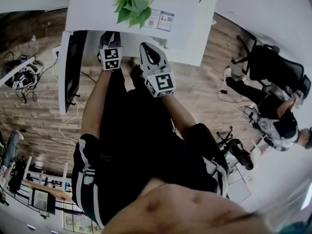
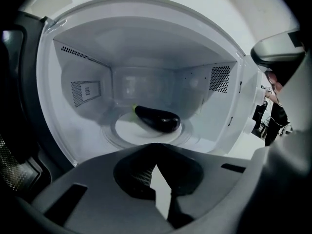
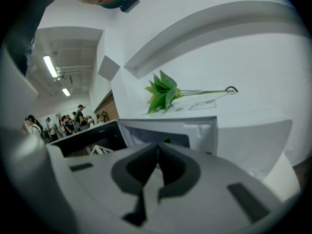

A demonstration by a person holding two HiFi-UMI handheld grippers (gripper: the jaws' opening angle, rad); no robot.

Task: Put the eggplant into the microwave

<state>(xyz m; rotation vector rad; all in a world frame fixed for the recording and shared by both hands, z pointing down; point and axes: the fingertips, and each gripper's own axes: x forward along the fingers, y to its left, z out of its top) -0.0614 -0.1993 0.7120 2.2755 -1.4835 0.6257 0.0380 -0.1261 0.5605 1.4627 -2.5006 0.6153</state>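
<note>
A dark purple eggplant (image 2: 157,118) lies on the white turntable plate (image 2: 127,130) inside the open microwave (image 2: 146,57). My left gripper (image 2: 156,150) is held just outside the microwave's opening, aimed at the eggplant and apart from it, shut with nothing between its jaws. My right gripper (image 3: 157,147) is also shut and empty, pointing at the microwave's upper front edge (image 3: 195,126). In the head view both grippers, left (image 1: 110,45) and right (image 1: 152,62), are held side by side in front of the white microwave (image 1: 185,48).
The microwave door (image 1: 73,67) stands open to the left. A green plant (image 1: 132,3) lies on top of the microwave, also seen as the plant (image 3: 162,94) in the right gripper view. A seated person (image 1: 273,116) and an office chair (image 1: 273,65) are at the right on the wooden floor.
</note>
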